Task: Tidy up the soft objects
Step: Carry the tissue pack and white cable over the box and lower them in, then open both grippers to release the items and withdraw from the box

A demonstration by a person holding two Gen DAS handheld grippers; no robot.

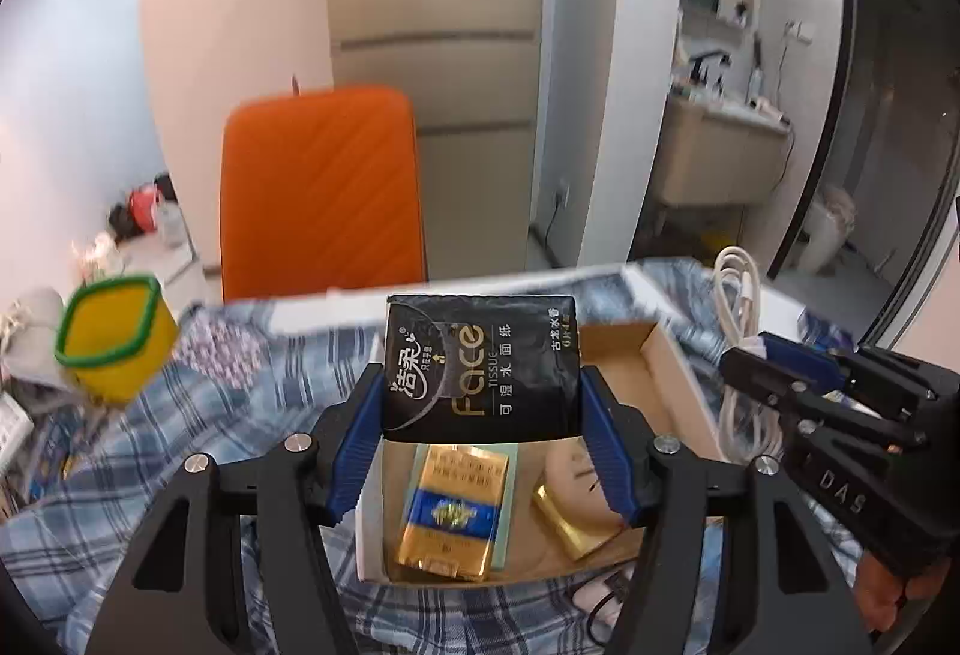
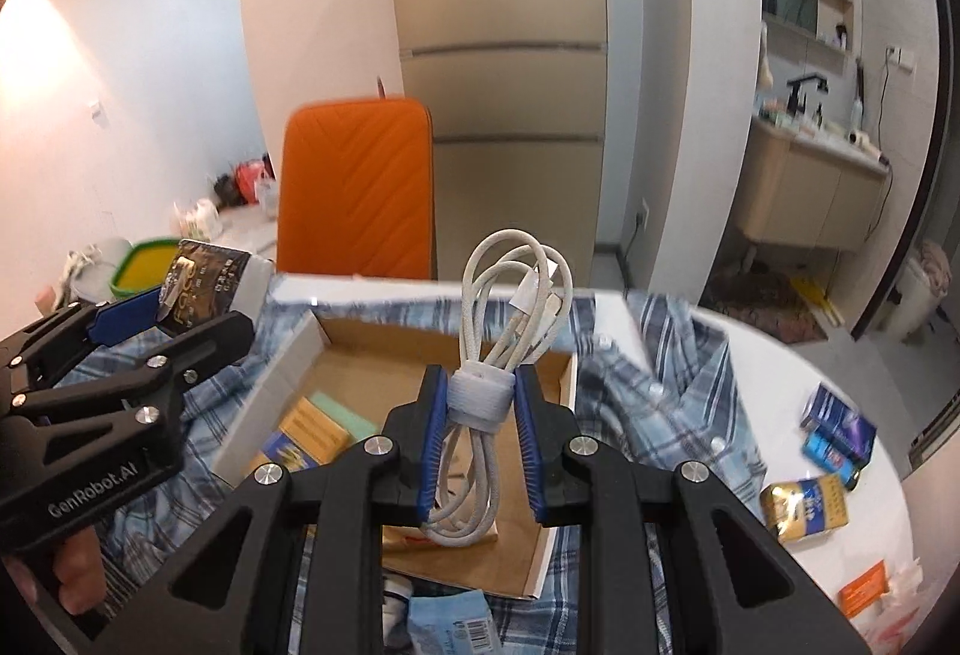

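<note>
In the left wrist view, the left gripper (image 1: 483,403) clamps a black plastic pack of face tissues (image 1: 483,370) between its blue pads at frame centre, above an open shallow cardboard box (image 1: 624,355). Only this view looks down on the box's contents below the pack: a gold-and-blue packet (image 1: 453,511) on a pale green pad. A yellow square container with a green rim (image 1: 114,334) sits at left, blurred.

The right wrist view alone shows the right gripper (image 2: 483,406) pinched narrowly on a coiled white charging cable (image 2: 510,307) at its grey wrap, held over the same box (image 2: 540,535). It also shows, at lower right, another gold packet (image 2: 804,508) and small blue boxes (image 2: 837,430) on the white table (image 2: 780,373) beside the blue plaid shirt (image 2: 678,391).
</note>
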